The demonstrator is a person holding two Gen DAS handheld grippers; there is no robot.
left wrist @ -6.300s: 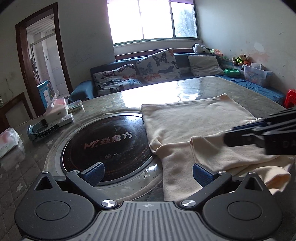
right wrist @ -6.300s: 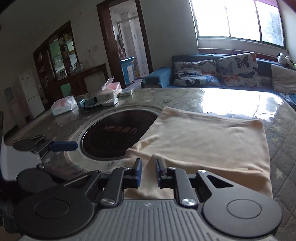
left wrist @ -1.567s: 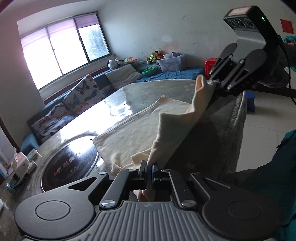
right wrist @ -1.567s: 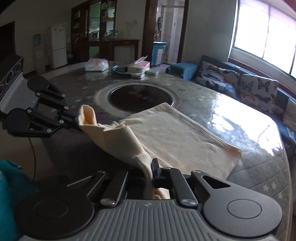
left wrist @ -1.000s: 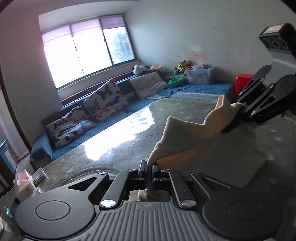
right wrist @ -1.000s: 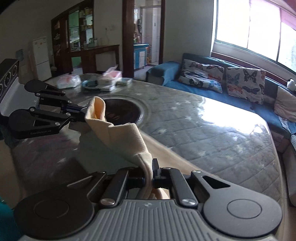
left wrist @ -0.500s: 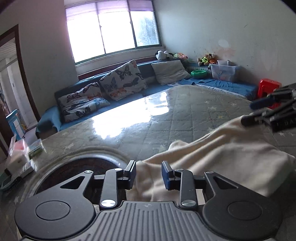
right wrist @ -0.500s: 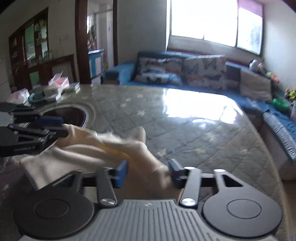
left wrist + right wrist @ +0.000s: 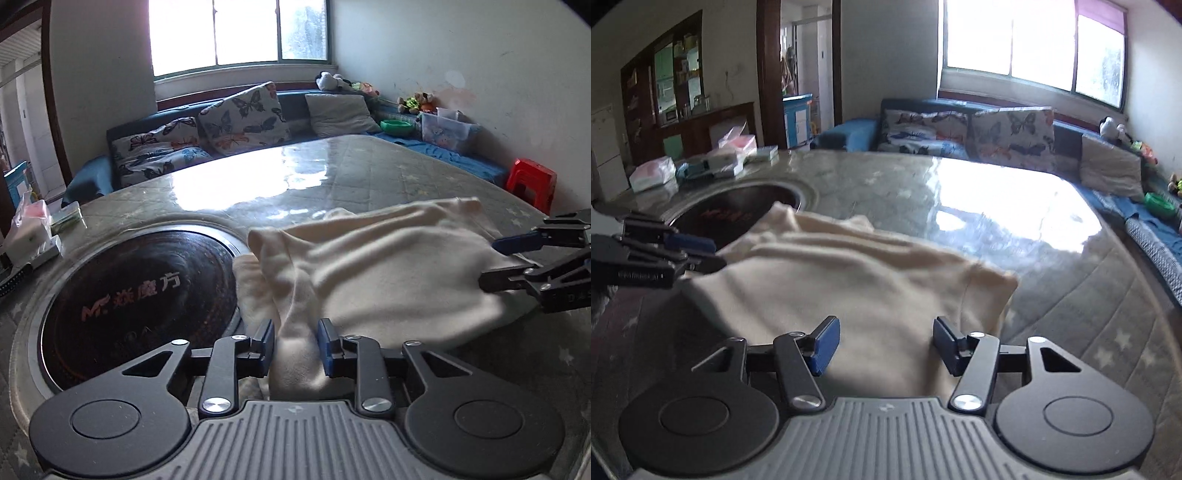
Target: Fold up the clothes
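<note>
Both grippers just let go; fold laid down.
Cream fleece garment now doubled on quilted grey table beside dark round hotplate; left gripper and right gripper parted, empty. Next fold pending.

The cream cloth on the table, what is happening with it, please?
A person with a gripper in each hand is folding the cream cloth on the table, beside the dark round hotplate. The cloth lies folded over, a bit rumpled. The left gripper and the right gripper are both open, with cloth between their fingers but not clamped.
</note>
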